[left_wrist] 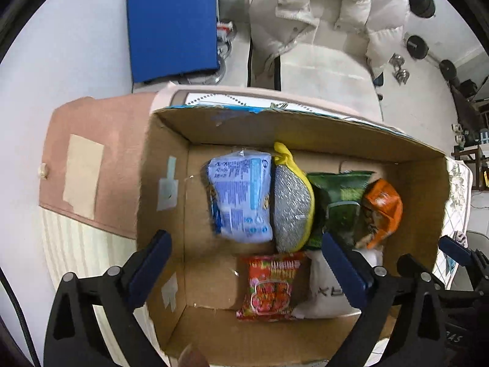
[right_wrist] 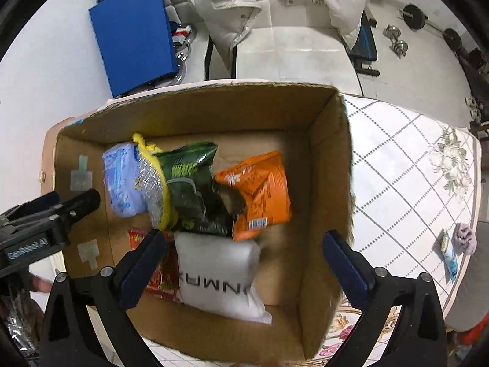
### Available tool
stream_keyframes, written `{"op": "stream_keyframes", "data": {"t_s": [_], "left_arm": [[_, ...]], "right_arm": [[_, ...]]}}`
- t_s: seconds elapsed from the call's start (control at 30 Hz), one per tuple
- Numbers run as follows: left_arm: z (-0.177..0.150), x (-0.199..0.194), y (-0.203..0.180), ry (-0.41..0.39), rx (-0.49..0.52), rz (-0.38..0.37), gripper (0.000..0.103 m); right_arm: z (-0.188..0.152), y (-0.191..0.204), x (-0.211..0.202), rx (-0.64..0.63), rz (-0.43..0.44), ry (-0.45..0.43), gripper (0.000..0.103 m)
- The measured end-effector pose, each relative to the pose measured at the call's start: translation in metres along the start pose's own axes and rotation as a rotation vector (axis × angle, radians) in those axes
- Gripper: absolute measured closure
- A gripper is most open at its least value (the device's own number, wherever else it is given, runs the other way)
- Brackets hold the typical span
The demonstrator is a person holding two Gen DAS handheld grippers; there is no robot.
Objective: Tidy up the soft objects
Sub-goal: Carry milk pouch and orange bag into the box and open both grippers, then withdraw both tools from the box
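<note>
An open cardboard box [left_wrist: 165, 165] [right_wrist: 324, 159] holds several soft packs: a light blue pack [left_wrist: 241, 195] [right_wrist: 122, 183], a silver and yellow sponge [left_wrist: 292, 208] [right_wrist: 151, 180], a green bag [left_wrist: 342, 202] [right_wrist: 195, 189], an orange bag [left_wrist: 382, 208] [right_wrist: 259, 192], a red noodle pack [left_wrist: 272, 287] [right_wrist: 159, 275] and a white pouch [left_wrist: 327, 293] [right_wrist: 220, 275]. My left gripper [left_wrist: 244, 241] is open and empty above the box. My right gripper [right_wrist: 241, 241] is open and empty above the white pouch. The right gripper's fingers [left_wrist: 455, 250] also show in the left wrist view.
The box stands on a quilted white floral cloth [right_wrist: 412, 165]. A small grey cloth [right_wrist: 464, 238] and a small packet [right_wrist: 449, 253] lie at its right edge. A chair with a white puffer jacket [left_wrist: 321, 15] and a blue board [left_wrist: 171, 24] stand behind.
</note>
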State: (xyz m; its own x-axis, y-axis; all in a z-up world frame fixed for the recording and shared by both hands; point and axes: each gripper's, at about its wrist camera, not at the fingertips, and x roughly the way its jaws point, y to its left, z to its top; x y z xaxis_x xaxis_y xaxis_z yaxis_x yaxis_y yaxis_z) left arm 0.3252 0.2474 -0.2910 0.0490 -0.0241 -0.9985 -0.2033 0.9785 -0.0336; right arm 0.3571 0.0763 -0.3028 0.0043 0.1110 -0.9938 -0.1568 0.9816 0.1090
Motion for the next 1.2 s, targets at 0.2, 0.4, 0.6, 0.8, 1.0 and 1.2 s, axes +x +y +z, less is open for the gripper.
{"op": "stream_keyframes", "data": {"t_s": [0.2,0.4,0.6,0.8,1.0,1.2], "left_arm": [[-0.042,-0.04,-0.006,-0.117,0.006,0.022,0.001],[-0.079,-0.071,-0.007,-0.186,0.004,0.021,0.001],[-0.112,-0.105,-0.011,-0.25,0.003,0.015,0.001],[-0.144,-0.134,-0.015,-0.306,0.016,0.03,0.001],[-0.166,-0.155,-0.017,-0.332,0.002,0.023,0.001],[-0.169,-0.153,-0.053,-0.313,0.03,0.036,0.001]], "right_arm": [[-0.044,0.002,-0.034,-0.023,-0.039,-0.095,0.0],[-0.085,0.001,-0.072,-0.019,-0.048,-0.183,0.0],[-0.119,-0.001,-0.11,-0.026,-0.038,-0.252,0.0],[-0.15,0.001,-0.147,-0.036,-0.009,-0.313,0.0],[-0.175,0.0,-0.172,-0.04,0.039,-0.342,0.0],[-0.18,-0.027,-0.17,-0.012,0.095,-0.32,0.0]]}}
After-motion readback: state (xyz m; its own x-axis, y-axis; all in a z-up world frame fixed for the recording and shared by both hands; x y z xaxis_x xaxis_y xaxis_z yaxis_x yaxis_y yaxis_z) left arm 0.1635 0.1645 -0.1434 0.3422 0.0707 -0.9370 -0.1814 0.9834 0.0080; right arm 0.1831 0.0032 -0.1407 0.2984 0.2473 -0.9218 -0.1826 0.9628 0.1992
